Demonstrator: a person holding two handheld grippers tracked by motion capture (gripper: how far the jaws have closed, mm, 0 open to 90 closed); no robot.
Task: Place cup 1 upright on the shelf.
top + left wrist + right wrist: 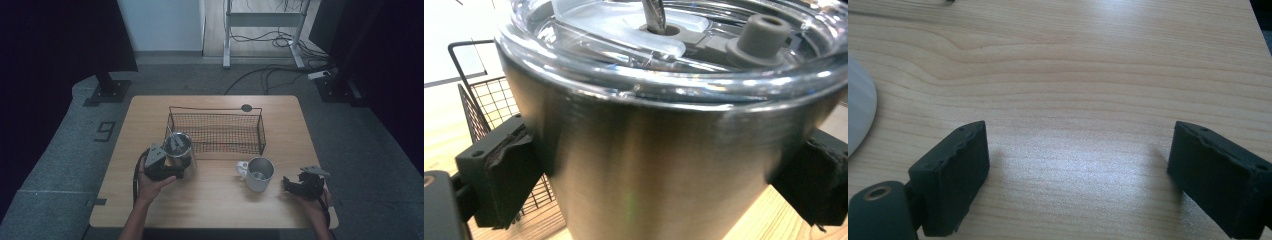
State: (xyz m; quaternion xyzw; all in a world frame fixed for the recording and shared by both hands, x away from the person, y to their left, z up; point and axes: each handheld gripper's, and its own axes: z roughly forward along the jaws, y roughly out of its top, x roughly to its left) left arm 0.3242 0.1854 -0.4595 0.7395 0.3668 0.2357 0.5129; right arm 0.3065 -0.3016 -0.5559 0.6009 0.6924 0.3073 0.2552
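1. Dim room, wooden desk (215, 200); wire basket (216, 131) at 12 o'clock.
2. Left gripper (167, 167) fingers clamped on steel tumbler (179, 148), at basket's 8 o'clock corner.
3. Right gripper (295, 185) fingers apart, idle, 3 o'clock of mug (259, 174).
4. We judge: lift tumbler over rim, into basket.

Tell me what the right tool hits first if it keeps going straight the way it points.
Probably the white mug: the right tool, open over bare table, points toward it in the high view, though its own view puts the mug off to one side.
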